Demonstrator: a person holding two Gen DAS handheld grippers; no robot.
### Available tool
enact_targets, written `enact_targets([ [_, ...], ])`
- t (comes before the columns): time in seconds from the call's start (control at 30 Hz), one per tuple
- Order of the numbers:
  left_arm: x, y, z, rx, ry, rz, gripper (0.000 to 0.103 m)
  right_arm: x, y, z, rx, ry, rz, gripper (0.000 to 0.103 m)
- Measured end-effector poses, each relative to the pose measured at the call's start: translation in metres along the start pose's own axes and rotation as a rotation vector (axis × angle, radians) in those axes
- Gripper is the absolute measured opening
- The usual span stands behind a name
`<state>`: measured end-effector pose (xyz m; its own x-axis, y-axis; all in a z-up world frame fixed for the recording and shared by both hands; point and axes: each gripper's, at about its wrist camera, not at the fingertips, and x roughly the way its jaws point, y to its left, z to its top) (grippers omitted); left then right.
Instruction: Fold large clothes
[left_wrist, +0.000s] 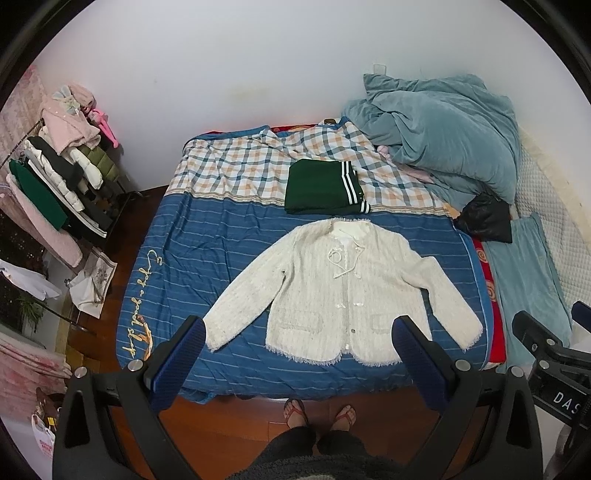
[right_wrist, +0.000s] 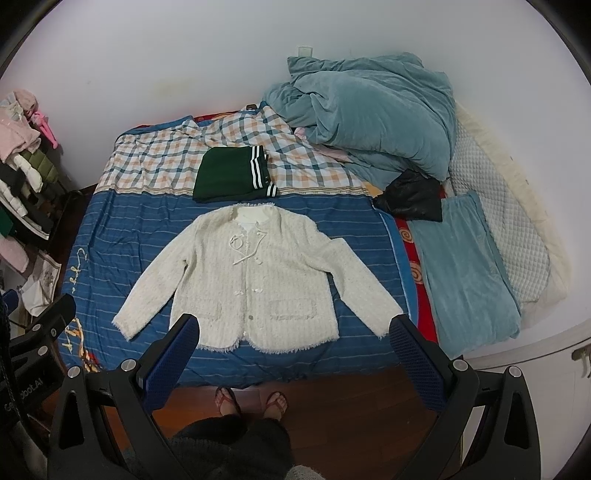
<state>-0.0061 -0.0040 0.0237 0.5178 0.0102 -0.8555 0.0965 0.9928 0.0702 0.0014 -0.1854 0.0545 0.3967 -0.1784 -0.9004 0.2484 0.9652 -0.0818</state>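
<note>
- The cream tweed jacket (left_wrist: 332, 291) is lying flat and face up on the blue striped bedspread (left_wrist: 207, 236), collar toward the wall, both sleeves angling out, hem near the foot of the bed
- The left gripper (left_wrist: 299, 354) is hovering above the hem with its jaws spread wide and holding nothing; the right gripper (right_wrist: 295, 349) is doing the same on its side
- Judging from the layout, folding is only just beginning, so a good first move is probably taking each cuff and laying the sleeves across the chest
- The fringed edges and the loose neck cord (left_wrist: 343, 258) are looking liable to snag, so pinching well into the cloth seems wiser than catching the fringe
- A folded green garment with white stripes (left_wrist: 325, 186) is sitting just beyond the collar, so folds are best kept short of it
- The left wrist view is showing the clothes rack (left_wrist: 62, 170) more fully
- The right wrist view is showing more of the teal blanket strip (right_wrist: 469, 266) and quilted pad (right_wrist: 495, 206)
- Both views are showing the person's sandalled feet (right_wrist: 251, 400) on the wooden floor
</note>
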Motion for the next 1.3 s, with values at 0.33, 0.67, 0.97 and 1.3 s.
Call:
enact_targets([
  [0.33,-0.003,0.002,0.003,0.000,-0.005,-0.002,0.103,-0.003,0.001,0.001,-0.001,-0.003,0.001,0.103],
  [0.67,-0.005,0.001,0.004,-0.003,-0.010,0.000,0.103,-0.006,0.002,0.006,-0.001,-0.008,0.002,0.103],
  [0.97,-0.006,-0.001,0.007,-0.004,-0.016,0.000,0.103,-0.008,0.003,0.009,0.000,-0.010,0.003,0.103],
  [1.3,-0.008,-0.002,0.008,-0.006,-0.021,-0.001,0.103,-0.009,0.004,0.010,0.002,-0.012,0.003,0.103],
])
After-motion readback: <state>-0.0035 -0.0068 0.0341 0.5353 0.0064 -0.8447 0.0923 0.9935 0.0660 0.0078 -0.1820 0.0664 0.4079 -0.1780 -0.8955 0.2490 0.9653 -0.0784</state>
